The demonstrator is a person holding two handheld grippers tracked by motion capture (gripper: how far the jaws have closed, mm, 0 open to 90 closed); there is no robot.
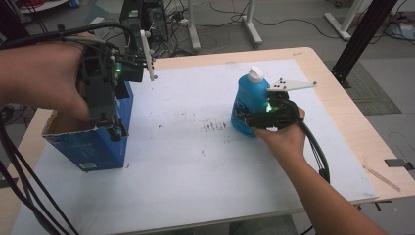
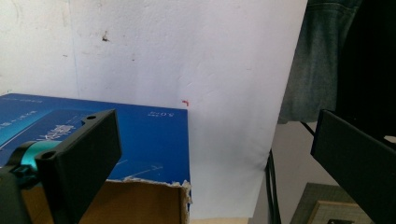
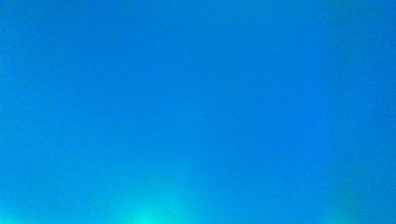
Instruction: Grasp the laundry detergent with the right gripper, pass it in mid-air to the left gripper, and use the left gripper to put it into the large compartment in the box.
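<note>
Bottle (image 1: 249, 105), blue with a white cap, stands upright on the white sheet (image 1: 195, 161) that covers the counter (image 1: 337, 122), toward its right side. The right hand-held gripper (image 1: 244, 116) is laid against the lower body of the bottle from the side, low where it is widest, probably so it will not tip when lifted; whether the pads already press on it cannot be told, because the right gripper view is all blue. Farther left, the left hand-held gripper (image 1: 110, 127) hangs with its jaws spread and nothing between them over the open blue cardboard box (image 1: 95, 147), one jaw above the box's mouth, perhaps to steady the box.
</note>
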